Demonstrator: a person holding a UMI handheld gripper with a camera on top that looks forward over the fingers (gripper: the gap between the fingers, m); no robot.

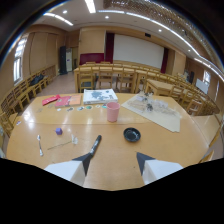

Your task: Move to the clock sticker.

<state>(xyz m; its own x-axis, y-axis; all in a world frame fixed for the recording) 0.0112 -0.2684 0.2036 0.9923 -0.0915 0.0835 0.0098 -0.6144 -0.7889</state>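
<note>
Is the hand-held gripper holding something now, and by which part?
Nothing is held. The hand-held gripper is open and empty; the black marker lies on the table ahead.

Wooden table, pink cup, black dish, black marker, purple cube, sticker sheet

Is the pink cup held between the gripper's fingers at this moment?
No: the pink cup stands on the table well beyond the open gripper, whose fingers hold nothing.
</note>
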